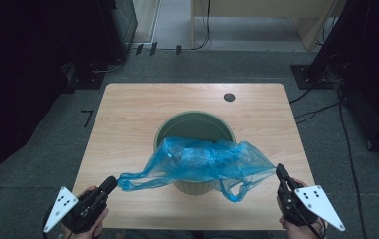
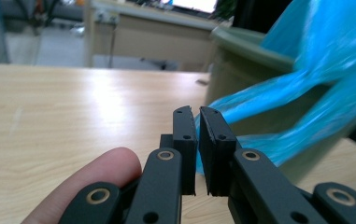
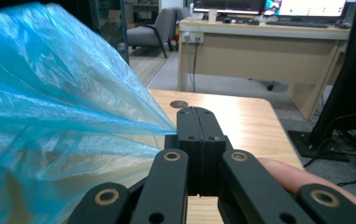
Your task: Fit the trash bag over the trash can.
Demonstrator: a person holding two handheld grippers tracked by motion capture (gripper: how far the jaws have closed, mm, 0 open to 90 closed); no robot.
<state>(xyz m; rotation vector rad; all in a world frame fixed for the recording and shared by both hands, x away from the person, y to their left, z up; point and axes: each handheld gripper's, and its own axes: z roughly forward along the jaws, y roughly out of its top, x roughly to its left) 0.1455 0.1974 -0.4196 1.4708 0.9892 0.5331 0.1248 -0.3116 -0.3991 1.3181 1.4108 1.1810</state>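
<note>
A thin blue plastic bag [image 1: 202, 162] is stretched over the near side of a green bin [image 1: 195, 124] that stands on the wooden table [image 1: 127, 114]. My left gripper [image 1: 114, 181] pinches the bag's left corner near the table's front edge; in the left gripper view the blue film [image 2: 278, 93] runs between its nearly shut jaws and the green bin [image 2: 241, 56] stands just behind. My right gripper [image 1: 278, 170] is shut on the bag's right corner, and the right gripper view has the blue bag [image 3: 54, 116] fanning out to the left from its tips [image 3: 195, 112].
A round cable hole [image 1: 229, 97] sits in the table's far right part. Cables [image 1: 321, 107] and dark stands lie on the grey floor to the right. A light wooden desk [image 3: 264, 46] stands beyond the table.
</note>
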